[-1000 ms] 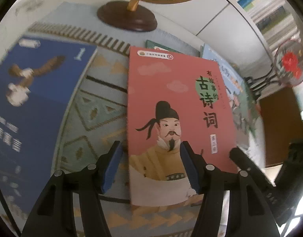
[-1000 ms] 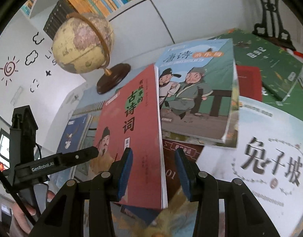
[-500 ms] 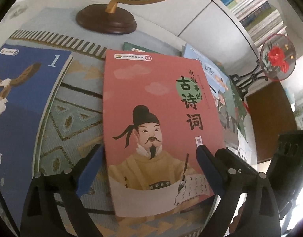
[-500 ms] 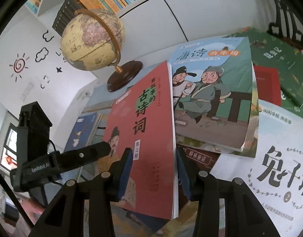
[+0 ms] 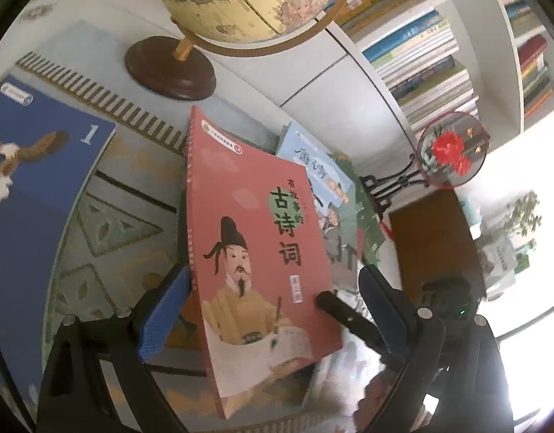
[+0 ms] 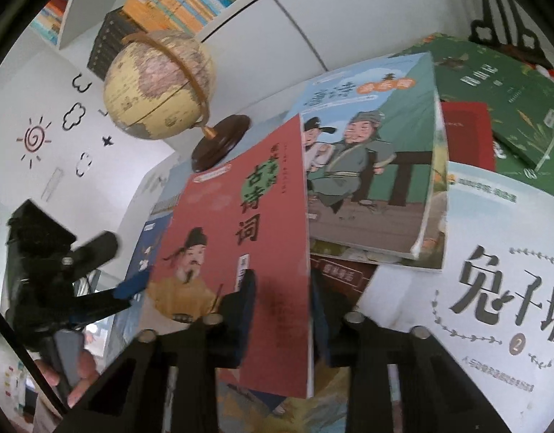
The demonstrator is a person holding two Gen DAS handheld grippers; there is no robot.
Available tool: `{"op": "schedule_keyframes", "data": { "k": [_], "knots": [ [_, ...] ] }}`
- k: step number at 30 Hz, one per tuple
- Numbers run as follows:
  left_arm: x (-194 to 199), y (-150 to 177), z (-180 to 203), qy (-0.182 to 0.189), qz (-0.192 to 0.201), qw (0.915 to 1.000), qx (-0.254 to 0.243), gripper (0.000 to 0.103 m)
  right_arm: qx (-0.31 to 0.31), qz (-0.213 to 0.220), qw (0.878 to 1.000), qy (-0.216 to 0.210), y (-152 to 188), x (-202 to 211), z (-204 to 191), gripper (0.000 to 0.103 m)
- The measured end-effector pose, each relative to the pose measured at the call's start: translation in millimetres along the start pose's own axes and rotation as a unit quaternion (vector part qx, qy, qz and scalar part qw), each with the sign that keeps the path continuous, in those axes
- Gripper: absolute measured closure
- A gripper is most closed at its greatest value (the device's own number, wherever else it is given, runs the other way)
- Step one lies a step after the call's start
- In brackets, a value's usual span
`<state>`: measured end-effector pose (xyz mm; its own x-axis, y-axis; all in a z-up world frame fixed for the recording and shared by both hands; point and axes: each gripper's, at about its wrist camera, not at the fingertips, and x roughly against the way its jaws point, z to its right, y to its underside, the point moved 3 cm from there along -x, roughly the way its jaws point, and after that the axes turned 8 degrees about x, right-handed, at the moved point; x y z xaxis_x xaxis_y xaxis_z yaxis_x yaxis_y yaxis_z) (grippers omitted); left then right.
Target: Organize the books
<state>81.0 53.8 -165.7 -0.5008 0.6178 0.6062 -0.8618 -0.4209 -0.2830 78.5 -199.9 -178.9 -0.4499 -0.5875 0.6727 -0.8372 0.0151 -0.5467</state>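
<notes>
Between the two grippers, above the patterned tablecloth (image 5: 107,223), the red poetry book (image 5: 255,252) has changed hands. The right gripper (image 6: 282,299) has just been closing, and its jaws now pinch the near right edge of the red poetry book, one finger on the cover and the other behind the pages. The left gripper (image 5: 273,310) has just been opening: a second ago its blue pads (image 5: 161,310) pressed the book's lower part from both sides, whereas they now stand spread, the left pad just beside the spine and the right pad apart from the fore-edge, touching nothing that can be made out. The book, which lay flat on the tablecloth a second ago, is now tilted, its right edge raised and its spine side low, though whether the spine still rests on the cloth cannot be told. Outward from it, a blue book marked "1" (image 5: 35,187) lies toward the left edge of the tablecloth, a light-blue illustrated book (image 6: 374,166) lies on the heap at the right beside a white book (image 6: 493,270) and a green book (image 6: 500,86), and a globe (image 6: 157,86) stands at the far edge before the bookshelves (image 5: 421,57). The handover appears complete, so the right hand alone probably carries the book on to its pile.
</notes>
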Motion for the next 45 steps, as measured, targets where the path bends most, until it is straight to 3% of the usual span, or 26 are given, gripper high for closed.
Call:
{"op": "schedule_keyframes", "data": {
  "k": [4,8,12,15,19,24,28,30,34,45],
  "knots": [
    [-9,12,7,0.002,-0.017,0.9998,-0.008,0.029,-0.006,0.007,1.0,-0.003,2,2,5,0.085],
    [-20,19,12,-0.085,-0.02,0.9946,-0.058,0.04,-0.01,0.01,1.0,-0.005,3,2,3,0.087],
    [-23,16,12,-0.133,-0.026,0.9866,-0.091,0.056,-0.013,0.024,1.0,-0.001,5,6,2,0.09],
    [-25,17,8,-0.164,-0.031,0.9795,-0.112,0.058,-0.004,0.025,1.0,0.007,7,9,-2,0.09],
    [-27,22,14,-0.222,-0.025,0.9587,-0.177,0.061,0.023,0.026,0.999,0.018,6,9,-14,0.091],
    [-24,26,22,-0.253,-0.01,0.9398,-0.23,0.06,0.073,0.031,0.996,0.041,4,13,-35,0.091],
    [-17,26,33,-0.252,0.006,0.9315,-0.263,0.06,0.094,0.045,0.993,0.048,1,21,-47,0.092],
    [-13,24,36,-0.246,0.005,0.9323,-0.265,0.06,0.103,0.047,0.992,0.051,-2,23,-51,0.092],
    [-4,15,36,-0.227,0.007,0.9421,-0.246,0.06,0.116,0.051,0.99,0.057,-6,28,-60,0.092],
    [48,-12,20,-0.227,0.042,0.9474,-0.221,0.06,0.125,0.07,0.989,0.043,-10,25,-108,0.091]
  ]
}}
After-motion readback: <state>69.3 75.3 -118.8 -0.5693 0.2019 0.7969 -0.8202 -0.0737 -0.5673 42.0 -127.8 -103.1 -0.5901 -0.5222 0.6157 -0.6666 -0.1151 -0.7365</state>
